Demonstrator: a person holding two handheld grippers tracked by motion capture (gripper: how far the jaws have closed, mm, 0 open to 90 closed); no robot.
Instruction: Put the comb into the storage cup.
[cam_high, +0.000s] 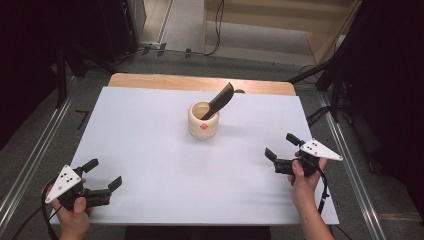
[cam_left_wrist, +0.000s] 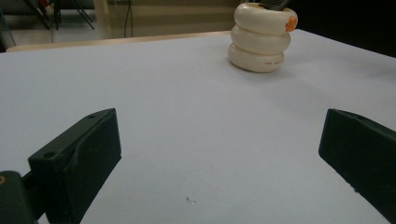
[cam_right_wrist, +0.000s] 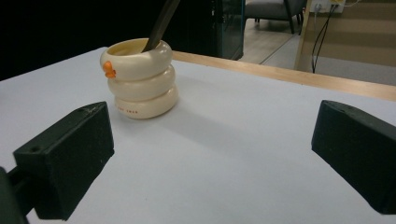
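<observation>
L gripper (cam_high: 106, 174) is sitting at the near-left corner of the white tabletop (cam_high: 150, 150), jaws spread wide w/ nothing between them; its own view is showing both black pads apart over bare surface. R gripper (cam_high: 283, 148) is hovering near the right edge, jaws likewise parted and empty, pointing in toward the middle. Each is being held by a hand coming in from the near side.

Moving outward: the cream ribbed holder (cam_high: 204, 121) (stacked-ring shape, small orange knob on the rim) is standing upright around the table's centre, toward the far side, well apart from both grippers. A dark handled utensil (cam_high: 220, 100) is leaning out of it, tipping toward the far right; can't tell what kind, since its working end is hidden inside. In the R gripper view the holder (cam_right_wrist: 142, 79) is sitting ahead and left, w/ the utensil's stem (cam_right_wrist: 161, 23) rising out of the top; in the L gripper view the holder (cam_left_wrist: 261, 37) is lying ahead and to the right.

Risks, as I'm judging them: the holder is looking light and tall-ish, so pulling the utensil along its lean w/o the other gripper bracing the body could be tipping or dragging it. The rounded rings aren't giving flat faces, so a squeeze on them may be slipping up or down. Approaching low from the right, a jaw could be knocking the holder before closing on anything.
</observation>
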